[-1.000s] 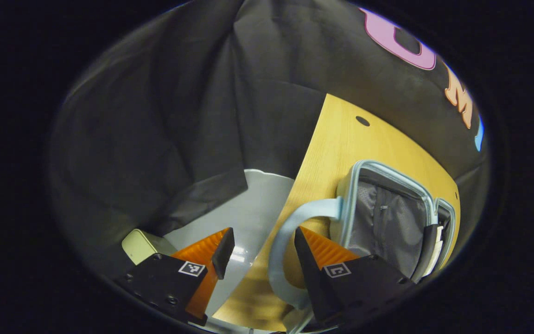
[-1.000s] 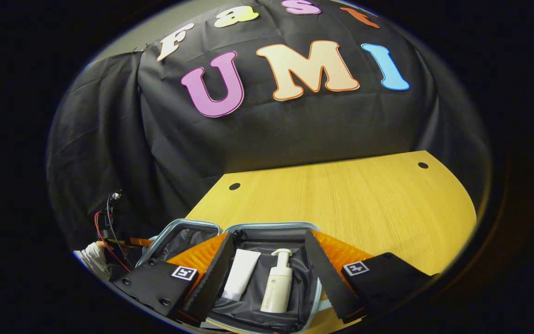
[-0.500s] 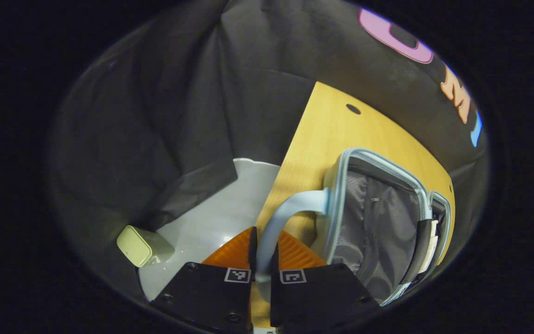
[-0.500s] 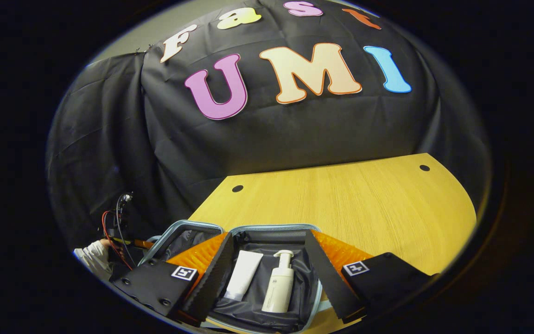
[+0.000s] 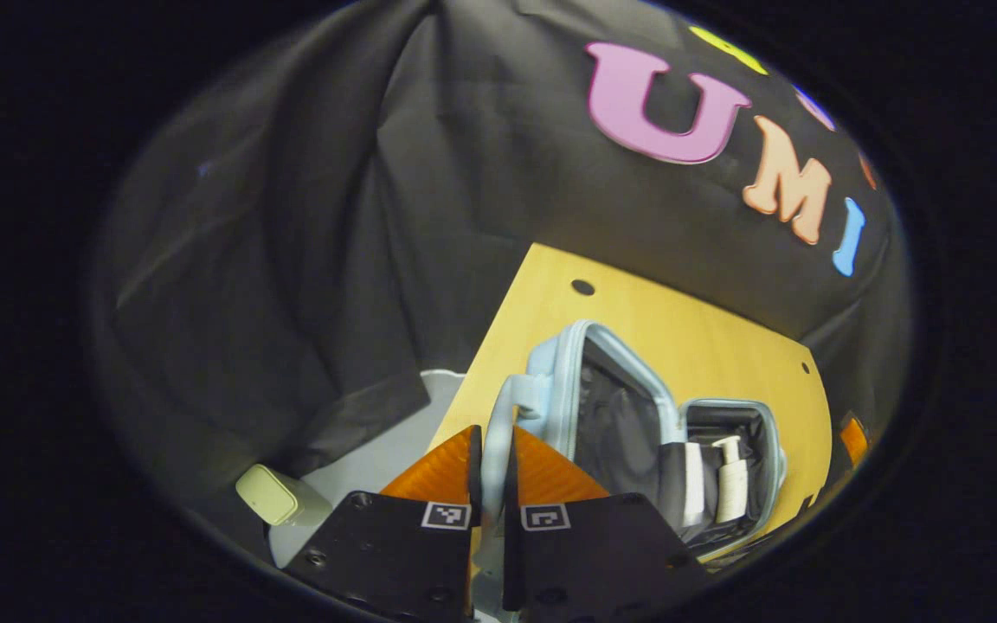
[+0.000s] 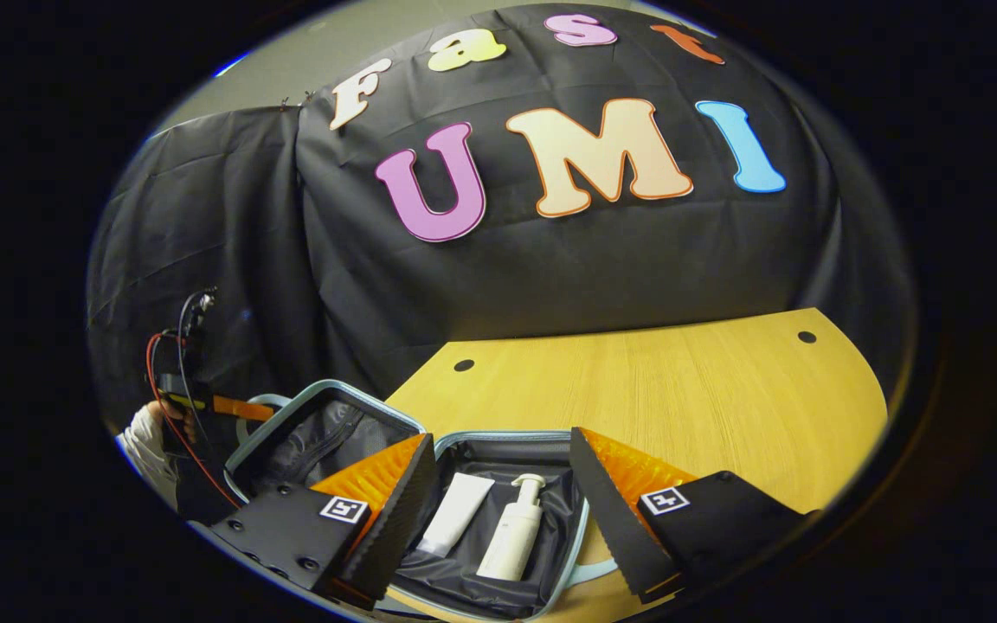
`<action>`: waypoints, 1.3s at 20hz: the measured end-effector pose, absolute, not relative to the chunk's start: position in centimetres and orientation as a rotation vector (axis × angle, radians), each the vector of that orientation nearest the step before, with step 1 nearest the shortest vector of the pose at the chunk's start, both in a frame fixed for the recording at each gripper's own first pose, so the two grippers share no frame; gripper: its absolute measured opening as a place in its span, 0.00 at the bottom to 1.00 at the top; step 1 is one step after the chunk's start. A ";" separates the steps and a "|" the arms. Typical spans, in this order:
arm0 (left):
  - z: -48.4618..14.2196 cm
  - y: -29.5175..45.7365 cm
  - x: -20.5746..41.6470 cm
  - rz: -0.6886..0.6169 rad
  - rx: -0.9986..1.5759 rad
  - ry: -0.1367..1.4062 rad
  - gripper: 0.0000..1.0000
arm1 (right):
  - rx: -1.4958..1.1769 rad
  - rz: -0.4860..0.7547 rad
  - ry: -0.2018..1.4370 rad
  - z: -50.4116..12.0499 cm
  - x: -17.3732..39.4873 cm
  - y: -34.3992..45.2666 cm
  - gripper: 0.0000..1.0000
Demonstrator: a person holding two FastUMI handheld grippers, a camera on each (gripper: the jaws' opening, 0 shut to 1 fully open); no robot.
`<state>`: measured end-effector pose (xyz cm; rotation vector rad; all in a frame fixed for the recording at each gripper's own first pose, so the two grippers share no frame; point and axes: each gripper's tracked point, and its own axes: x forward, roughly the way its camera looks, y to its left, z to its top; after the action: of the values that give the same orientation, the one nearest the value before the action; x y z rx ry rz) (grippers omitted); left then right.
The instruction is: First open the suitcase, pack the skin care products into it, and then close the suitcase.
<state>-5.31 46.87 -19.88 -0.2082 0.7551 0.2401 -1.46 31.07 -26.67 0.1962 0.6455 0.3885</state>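
A light blue suitcase lies on the wooden table (image 6: 680,389). Its lid (image 5: 602,415) is tilted up, grey lining inward. My left gripper (image 5: 492,437) is shut on the lid's pale blue handle (image 5: 507,407). In the base (image 6: 498,454) a white tube (image 6: 459,515) and a white pump bottle (image 6: 511,536) lie side by side. They also appear as the tube (image 5: 693,493) and the bottle (image 5: 730,489) in the left gripper view. My right gripper (image 6: 503,446) hangs open just above the base, holding nothing. In the right gripper view the left gripper (image 6: 196,407) and a hand (image 6: 144,428) are at the lid (image 6: 317,437).
A small beige box (image 5: 269,495) sits on the grey floor left of the table. The table (image 5: 680,329) stretches bare behind and to the right of the suitcase, with small round holes near its back corners. Black cloth walls stand close behind.
My left gripper shut on the handle, then swung the lid up from lying flat toward the base. The right gripper has stayed open over the base.
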 end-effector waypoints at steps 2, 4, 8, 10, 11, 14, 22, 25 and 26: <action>-17.4 44.0 -5.1 0.208 -0.144 0.720 0.08 | 0.205 0.403 0.637 -26.1 -1.5 30.1 0.98; -15.2 41.3 -4.9 0.171 -0.104 0.693 0.05 | 0.218 0.409 0.626 -25.6 -1.6 28.8 0.98; -12.1 35.6 -4.9 0.111 -0.093 0.668 0.06 | 0.244 0.401 0.615 -25.0 -2.4 25.7 0.98; -10.3 32.4 -5.0 0.063 -0.098 0.644 0.08 | 0.251 0.391 0.613 -25.0 -2.8 24.1 0.98; -9.6 31.0 -5.1 0.036 -0.096 0.639 0.06 | 0.257 0.386 0.614 -24.9 -2.9 23.4 0.98; -9.0 26.4 -4.6 -0.029 -0.090 0.628 0.06 | 0.279 0.367 0.607 -24.6 -3.5 21.4 0.98; -10.2 14.4 -2.3 -0.231 -0.073 0.653 0.06 | 0.300 0.277 0.577 -23.6 -4.2 15.1 0.98; -11.8 10.5 -2.1 -0.298 -0.061 0.690 0.08 | 0.298 0.226 0.566 -23.4 -4.3 12.5 0.98; -12.3 9.2 -2.0 -0.321 -0.062 0.703 0.08 | 0.293 0.210 0.560 -23.2 -4.5 11.6 0.98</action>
<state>-2.03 9.16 -12.34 -0.0618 0.7028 -0.3205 -4.49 11.62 -23.23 0.2931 0.5605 0.2103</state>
